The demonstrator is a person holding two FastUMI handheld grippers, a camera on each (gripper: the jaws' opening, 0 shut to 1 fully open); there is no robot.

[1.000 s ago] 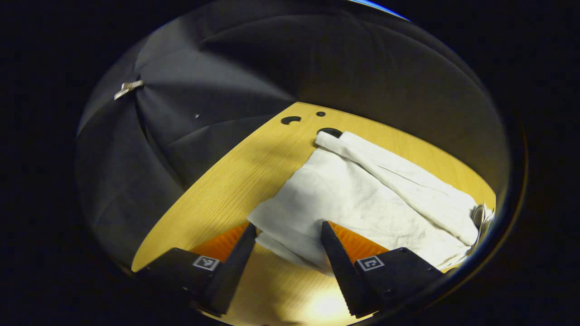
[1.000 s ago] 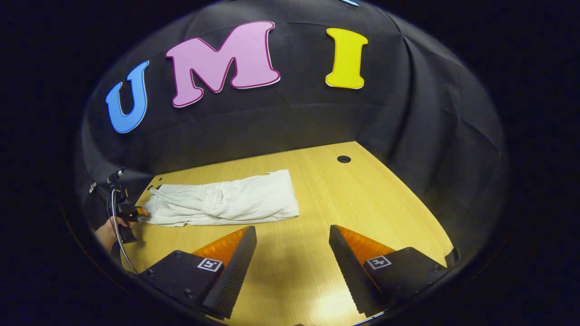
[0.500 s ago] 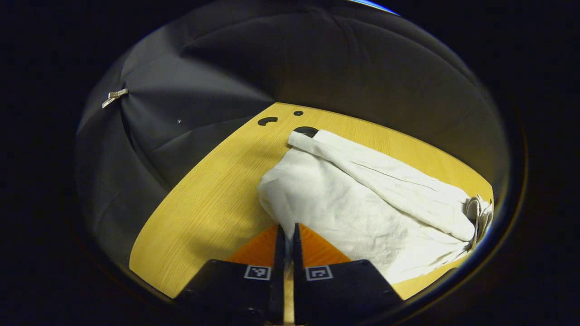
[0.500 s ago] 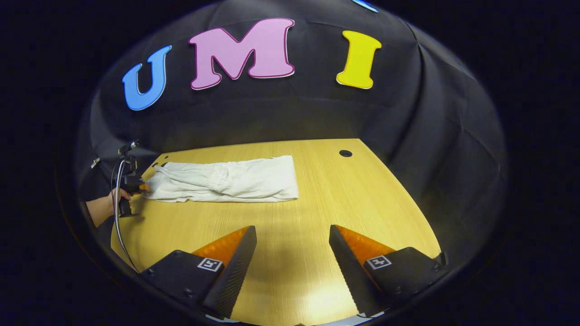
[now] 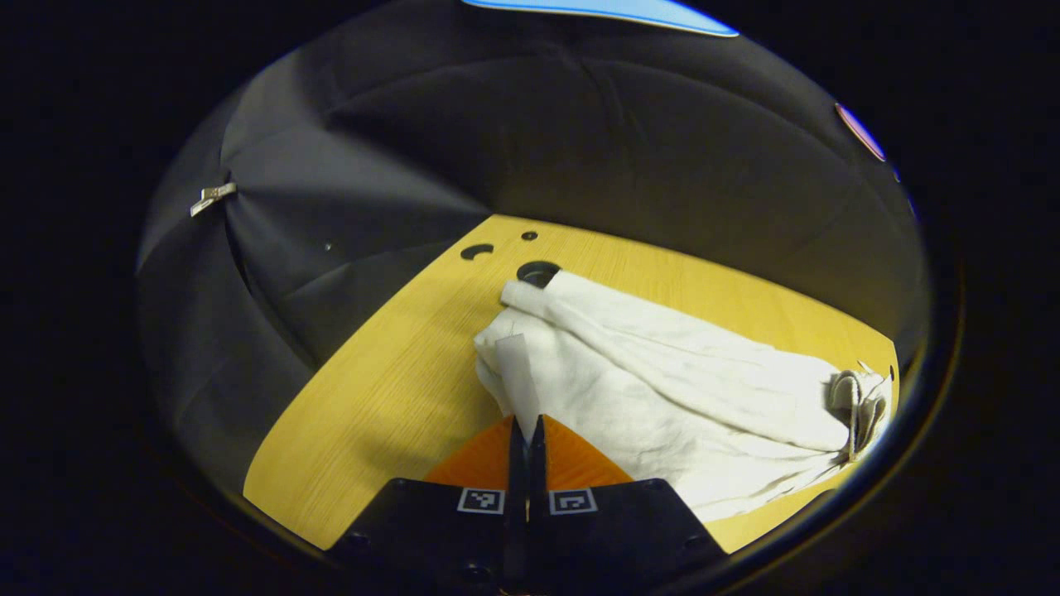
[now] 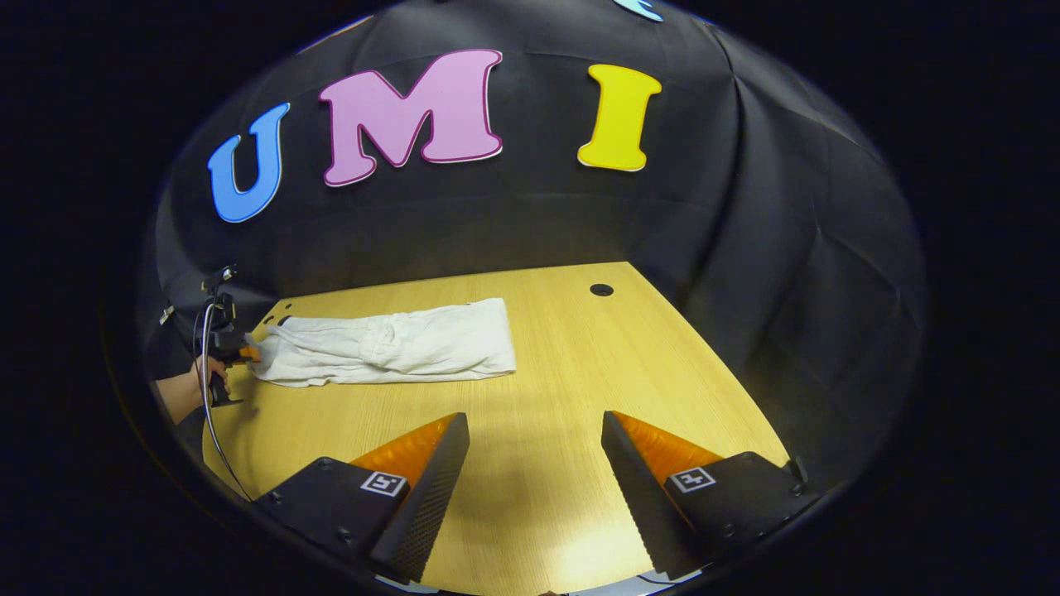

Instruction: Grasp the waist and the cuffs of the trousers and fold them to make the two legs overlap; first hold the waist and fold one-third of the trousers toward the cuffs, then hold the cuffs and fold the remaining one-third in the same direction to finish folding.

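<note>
White trousers [image 5: 662, 397] lie along the wooden table [image 5: 389, 389], the waist end with its drawstring [image 5: 853, 401] folded over onto the legs. My left gripper [image 5: 526, 432] is shut on the near cuff corner [image 5: 515, 364], which stands raised off the table. In the right gripper view the same trousers [image 6: 389, 348] stretch across the far left of the table [image 6: 580, 372], with the left gripper [image 6: 233, 352] and the hand [image 6: 186, 389] holding it at their left end. My right gripper [image 6: 534, 463] hovers open over bare wood, well short of the trousers' folded right edge.
A round cable hole [image 5: 538, 271] lies just behind the cuffs, with smaller holes beside it. Another hole [image 6: 601, 290] sits at the table's far right. Black cloth walls surround the table on all sides. A cable [image 6: 211, 414] hangs from the left gripper.
My left gripper went from open around the cuff corner to shut on it, then raised the corner off the table. The right gripper stayed open and only drifted slightly.
</note>
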